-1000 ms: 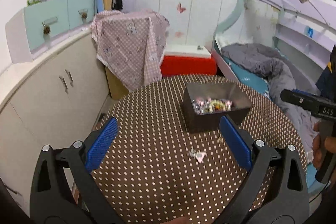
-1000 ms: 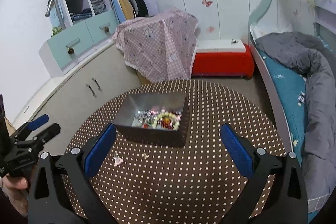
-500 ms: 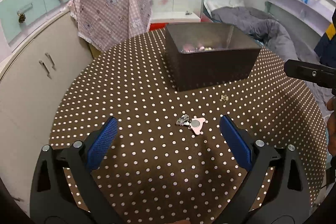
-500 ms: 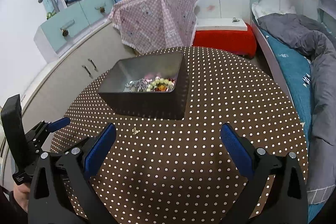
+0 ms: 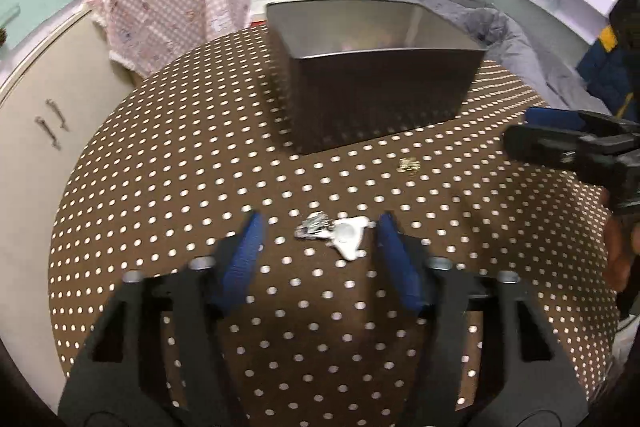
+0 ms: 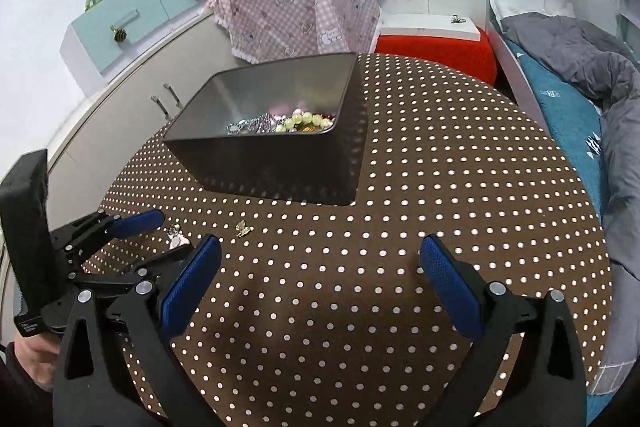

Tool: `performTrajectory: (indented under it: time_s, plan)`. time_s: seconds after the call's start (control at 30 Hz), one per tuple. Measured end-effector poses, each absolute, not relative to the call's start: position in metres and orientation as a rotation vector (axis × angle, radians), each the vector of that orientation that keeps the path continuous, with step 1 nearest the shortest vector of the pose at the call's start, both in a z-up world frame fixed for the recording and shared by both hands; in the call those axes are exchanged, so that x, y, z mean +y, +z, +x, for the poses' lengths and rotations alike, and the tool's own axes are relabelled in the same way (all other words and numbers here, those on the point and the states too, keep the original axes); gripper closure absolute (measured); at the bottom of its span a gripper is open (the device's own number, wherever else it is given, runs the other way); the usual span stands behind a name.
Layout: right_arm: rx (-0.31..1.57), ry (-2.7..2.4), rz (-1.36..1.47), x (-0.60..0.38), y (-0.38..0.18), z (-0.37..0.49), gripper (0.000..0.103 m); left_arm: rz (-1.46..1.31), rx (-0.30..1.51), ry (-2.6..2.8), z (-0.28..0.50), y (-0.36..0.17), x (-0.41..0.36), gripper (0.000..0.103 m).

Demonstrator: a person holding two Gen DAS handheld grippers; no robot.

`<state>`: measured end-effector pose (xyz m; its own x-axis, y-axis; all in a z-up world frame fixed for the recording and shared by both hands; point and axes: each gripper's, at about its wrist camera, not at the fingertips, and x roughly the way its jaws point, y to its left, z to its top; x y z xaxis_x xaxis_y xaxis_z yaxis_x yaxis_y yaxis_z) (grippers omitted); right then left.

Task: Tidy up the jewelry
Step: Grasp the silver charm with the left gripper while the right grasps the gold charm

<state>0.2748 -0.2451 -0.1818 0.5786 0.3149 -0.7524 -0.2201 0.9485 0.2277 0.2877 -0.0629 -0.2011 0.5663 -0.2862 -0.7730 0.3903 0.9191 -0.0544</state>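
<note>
A pale pink and silver trinket [image 5: 340,233] lies on the brown dotted table [image 5: 160,167]. My left gripper [image 5: 318,231] is low over the table, its blue fingers part closed on either side of the trinket, not touching it. The trinket also shows in the right wrist view [image 6: 176,237]. A small gold piece [image 5: 409,165] lies loose nearby; it also shows in the right wrist view [image 6: 244,228]. A dark metal box [image 6: 280,131] holds beads and chains. My right gripper [image 6: 320,267] is open and empty in front of the box.
The round table ends close on all sides. A beige cabinet [image 6: 120,115] stands to the left, a pink checked cloth [image 6: 304,7] and a red bench [image 6: 436,47] behind, a bed with grey bedding [image 6: 580,75] to the right.
My left gripper has moved forward and down to the trinket, and its fingers have narrowed around it. My right gripper has come lower and closer to the table.
</note>
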Motion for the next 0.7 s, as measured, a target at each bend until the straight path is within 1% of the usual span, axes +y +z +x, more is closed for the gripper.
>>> performTrajectory:
  time_s: [0.13, 0.3, 0.4, 0.5, 0.57, 0.6, 0.63, 0.67, 0.7]
  plan:
    - [0.907, 0.331, 0.089, -0.236, -0.185, 0.277, 0.007, 0.096, 0.885, -0.408, 0.290, -0.200, -0.056, 0.079]
    - [0.917, 0.374, 0.055, -0.222, -0.191, 0.282, 0.008, 0.077, 0.883, -0.379, 0.287, -0.200, -0.040, 0.080]
    - [0.919, 0.419, 0.022, -0.207, -0.195, 0.285, 0.016, 0.066, 0.879, -0.357, 0.282, -0.199, -0.033, 0.080]
    - [0.932, 0.462, -0.044, -0.188, -0.201, 0.290, 0.035, 0.053, 0.876, -0.345, 0.281, -0.198, -0.026, 0.080]
    - [0.911, 0.458, -0.099, -0.179, -0.202, 0.289, 0.056, 0.050, 0.873, -0.341, 0.278, -0.197, -0.025, 0.080]
    - [0.909, 0.460, -0.107, -0.177, -0.202, 0.290, 0.059, 0.047, 0.873, -0.340, 0.277, -0.197, -0.024, 0.080]
    - [0.905, 0.469, -0.107, -0.176, -0.202, 0.290, 0.065, 0.044, 0.873, -0.340, 0.277, -0.197, -0.023, 0.080]
    - [0.904, 0.483, -0.106, -0.175, -0.203, 0.289, 0.076, 0.044, 0.872, -0.340, 0.276, -0.198, -0.022, 0.080]
    - [0.903, 0.491, -0.116, -0.173, -0.203, 0.289, 0.080, 0.043, 0.871, -0.340, 0.275, -0.198, -0.022, 0.080]
